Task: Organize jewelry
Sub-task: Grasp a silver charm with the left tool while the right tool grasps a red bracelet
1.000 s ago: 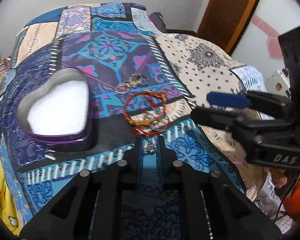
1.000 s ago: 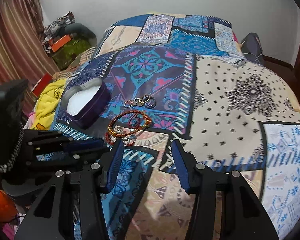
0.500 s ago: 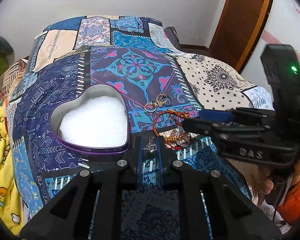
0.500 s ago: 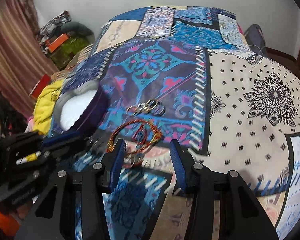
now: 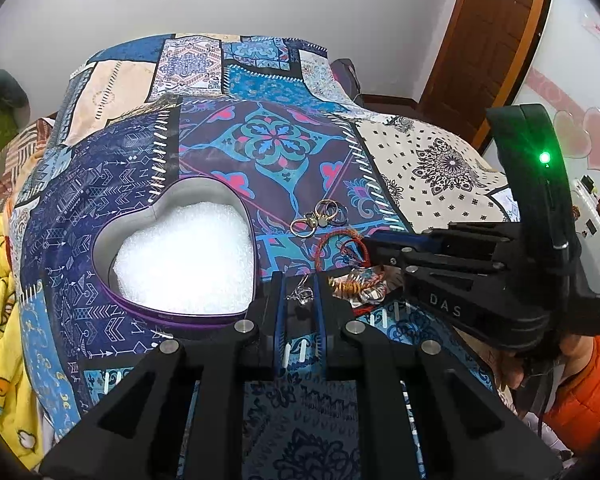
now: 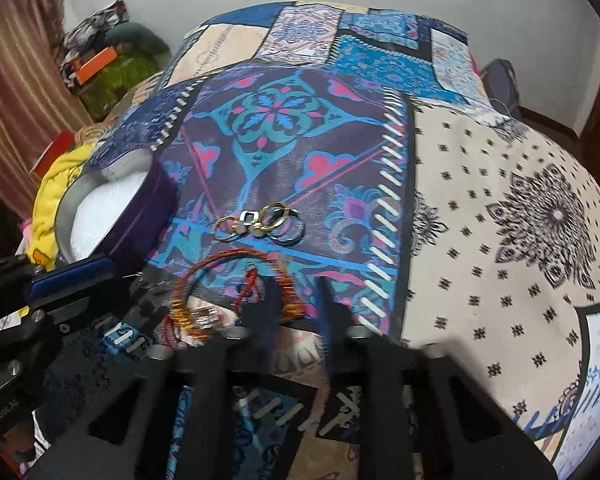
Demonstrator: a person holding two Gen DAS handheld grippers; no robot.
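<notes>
Left gripper (image 5: 300, 294) is sitting low in the left wrist view w/ its blue-lined fingers (image 5: 279, 300) nearly together, pinching a small silver trinket (image 5: 301, 293) between them; it is hanging above the bedspread (image 5: 112, 196), just right of the heart-shaped tin (image 5: 100, 248). The tin is lying open, purple wall outside, white foam inside, nothing in it. Beyond the fingertips a cluster of gold and silver rings (image 5: 318, 218) is resting on the purple patch, apart from the tin. Nearer, a red-orange thread bracelet (image 5: 340, 248) is lying beside a heap of beaded bits (image 5: 356, 286). Right gripper (image 5: 376, 246) is reaching in from the right side, tips at the bracelet; from here can't tell how wide it is. An orange sleeve (image 5: 580, 392) is showing at the lower right. In the right wrist view the right gripper (image 6: 300, 300) is blurred but its fingers (image 6: 328, 312) are standing apart w/ a clear gap, straddling the near edge of the bracelet (image 6: 228, 276); nothing is clamped. The rings (image 6: 260, 222) are lying just past the bracelet, touching each other. The tin (image 6: 148, 200) is sitting at the left, and the left gripper (image 6: 112, 276) is poking in below it. A yellow blanket (image 6: 56, 184) is bunching up behind the tin at the bed's edge.
</notes>
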